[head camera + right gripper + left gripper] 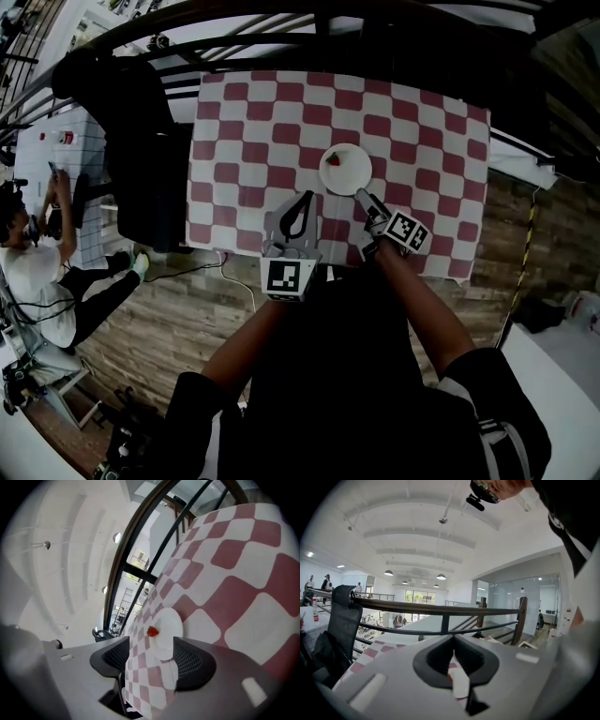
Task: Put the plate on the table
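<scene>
A white plate (349, 172) with a strawberry (333, 159) on it lies flat on the red-and-white checked table (412, 131), near the front middle. My right gripper (369, 202) sits just behind the plate's near right rim, jaws open. In the right gripper view the plate (168, 626) and strawberry (152, 631) lie straight ahead of the right gripper (154, 660). The plate's near rim reaches in between the pads, and neither pad presses on it. My left gripper (302, 201) hovers over the table's front edge left of the plate. In its own view the left gripper (453, 645) is shut on nothing.
A dark metal railing (281, 37) runs behind the table and shows as the railing (440, 609) in the left gripper view. A black chair (131, 141) draped in dark cloth stands at the table's left. A person (37, 272) sits further left. Wooden floor (187, 319) lies in front.
</scene>
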Tool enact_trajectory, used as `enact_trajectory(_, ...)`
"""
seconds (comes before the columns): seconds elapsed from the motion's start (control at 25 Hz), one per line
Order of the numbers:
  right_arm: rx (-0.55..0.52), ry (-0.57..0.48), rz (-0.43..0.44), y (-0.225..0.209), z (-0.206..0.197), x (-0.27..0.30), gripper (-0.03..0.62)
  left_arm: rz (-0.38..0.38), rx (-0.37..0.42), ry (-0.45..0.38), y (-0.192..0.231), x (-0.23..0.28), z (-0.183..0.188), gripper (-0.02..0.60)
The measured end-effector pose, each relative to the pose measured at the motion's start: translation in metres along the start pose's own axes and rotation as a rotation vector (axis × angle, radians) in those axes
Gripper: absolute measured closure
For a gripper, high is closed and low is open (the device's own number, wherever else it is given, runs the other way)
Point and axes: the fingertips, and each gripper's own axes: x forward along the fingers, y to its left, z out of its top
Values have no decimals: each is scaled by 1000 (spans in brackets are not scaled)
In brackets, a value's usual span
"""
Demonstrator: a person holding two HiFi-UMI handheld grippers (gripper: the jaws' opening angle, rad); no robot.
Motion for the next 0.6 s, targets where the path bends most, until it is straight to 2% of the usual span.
enact_trajectory(0.08, -33, -20, 32, 19, 3, -9, 336, -20, 5, 4, -5, -2, -2, 572)
enact_trajectory(0.32, -103, -88, 63, 71, 15, -36, 357, -64, -18, -19, -18, -6, 4, 572)
enact_trajectory(0.44, -148, -116, 81, 98, 16, -50, 412, -87, -38, -18, -23, -8, 7, 572)
enact_trajectory(0.52, -186, -159, 74, 113, 17, -62, 473, -101, -53, -24, -27, -10, 12, 572)
enact_trajectory(0.6, -275, -213, 50, 125, 19, -73, 599, -106, -59, -38, -29, -13, 18, 572)
